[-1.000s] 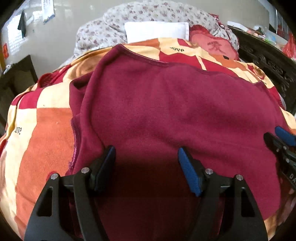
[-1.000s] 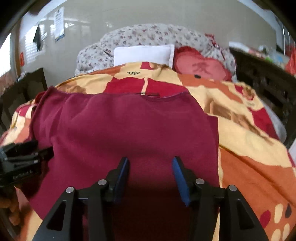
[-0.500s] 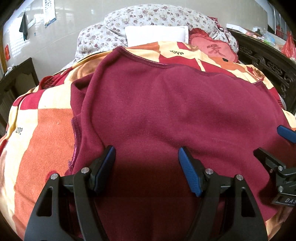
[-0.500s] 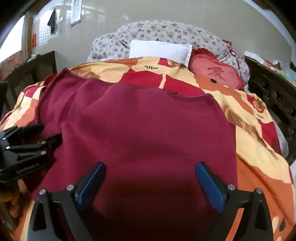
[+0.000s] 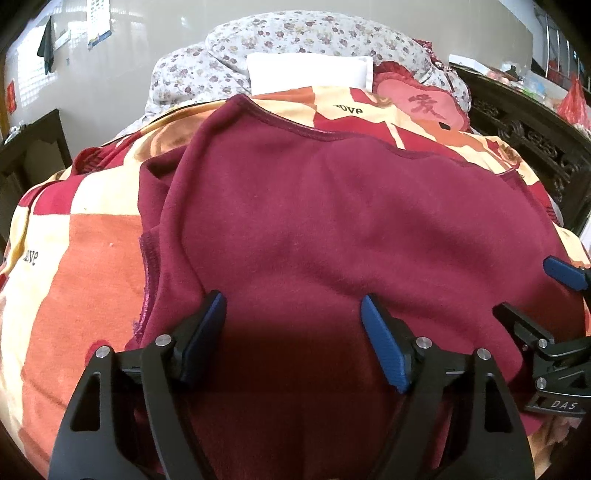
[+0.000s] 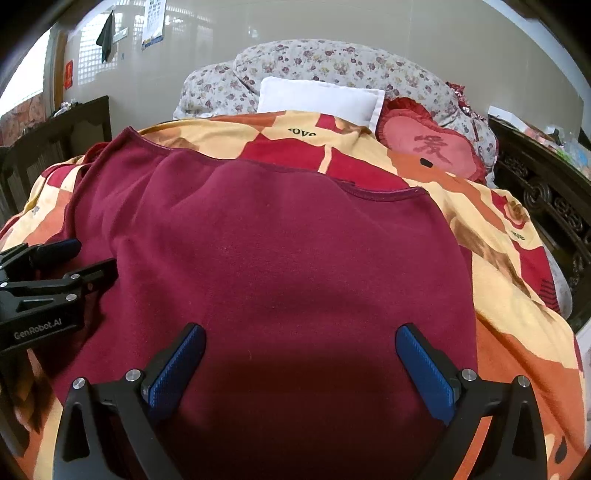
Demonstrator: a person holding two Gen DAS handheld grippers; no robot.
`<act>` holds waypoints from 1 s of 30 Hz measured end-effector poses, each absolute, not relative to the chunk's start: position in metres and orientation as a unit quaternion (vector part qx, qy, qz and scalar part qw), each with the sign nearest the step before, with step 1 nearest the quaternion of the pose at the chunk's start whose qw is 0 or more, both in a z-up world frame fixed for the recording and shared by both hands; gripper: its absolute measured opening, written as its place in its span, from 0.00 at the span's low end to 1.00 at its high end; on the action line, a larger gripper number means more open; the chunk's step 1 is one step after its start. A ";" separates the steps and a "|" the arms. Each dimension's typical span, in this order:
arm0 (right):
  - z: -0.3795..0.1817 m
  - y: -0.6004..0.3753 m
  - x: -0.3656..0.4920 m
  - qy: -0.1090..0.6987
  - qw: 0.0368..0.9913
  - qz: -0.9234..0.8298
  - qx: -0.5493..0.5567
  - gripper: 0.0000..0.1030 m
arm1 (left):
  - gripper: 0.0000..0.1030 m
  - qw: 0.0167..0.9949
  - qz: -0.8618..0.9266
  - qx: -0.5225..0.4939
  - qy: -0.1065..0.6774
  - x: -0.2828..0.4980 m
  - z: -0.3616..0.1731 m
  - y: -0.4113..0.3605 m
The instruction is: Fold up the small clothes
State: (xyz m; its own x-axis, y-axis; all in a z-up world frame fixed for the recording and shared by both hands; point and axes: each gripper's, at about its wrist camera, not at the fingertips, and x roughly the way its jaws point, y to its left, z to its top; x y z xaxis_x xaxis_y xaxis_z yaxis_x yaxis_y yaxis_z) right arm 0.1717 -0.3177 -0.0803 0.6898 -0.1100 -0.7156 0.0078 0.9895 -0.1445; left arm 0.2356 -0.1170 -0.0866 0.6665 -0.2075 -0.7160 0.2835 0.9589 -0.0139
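You're looking at daylight glinting off a pale wall (image 6: 332, 33) behind the bed, dark carved furniture (image 6: 546, 206) flanking it.

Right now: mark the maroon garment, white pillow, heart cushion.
maroon garment (image 6: 280, 258), right wrist view, middle of the spread fabric
white pillow (image 6: 317, 98), right wrist view, centre of its face
heart cushion (image 6: 428, 151), right wrist view, pink middle

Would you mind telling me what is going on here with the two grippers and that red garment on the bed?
A person is folding a dark red garment spread on a patterned bedspread, using a handheld gripper in each hand. Both the left gripper and the right gripper hover over its near edge with jaws open and gripping nothing. The right gripper's jaws have just been opening, the left's slightly too. The garment lies mostly flat.
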 end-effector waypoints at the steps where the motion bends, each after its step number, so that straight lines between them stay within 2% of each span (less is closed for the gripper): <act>1: -0.080 -0.317 0.172 0.393 0.917 -0.033 -0.067 1.00 | 0.76 0.912 -0.133 0.052 0.385 0.235 -0.087 -0.118; 13: -0.077 -0.316 0.173 0.403 0.912 -0.031 -0.062 1.00 | 0.78 0.908 -0.137 0.053 0.393 0.238 -0.086 -0.117; 15: -0.064 -0.319 0.174 0.423 0.904 -0.037 -0.057 0.95 | 0.78 0.895 -0.149 0.084 0.412 0.239 -0.073 -0.119; 16: -0.049 -0.322 0.168 0.418 0.906 -0.047 -0.044 0.89 | 0.78 0.890 -0.159 0.089 0.418 0.235 -0.063 -0.114; 20: -0.006 -0.321 0.123 0.367 0.928 -0.061 -0.013 0.89 | 0.78 0.892 -0.210 0.051 0.397 0.196 -0.030 -0.078; 25: -0.023 -0.291 0.087 0.386 0.922 -0.014 -0.018 0.89 | 0.78 0.855 -0.246 0.015 0.457 0.171 -0.065 -0.062; 30: -0.083 -0.293 0.097 0.459 0.888 -0.016 0.001 0.89 | 0.78 0.850 -0.231 -0.006 0.473 0.175 -0.086 -0.062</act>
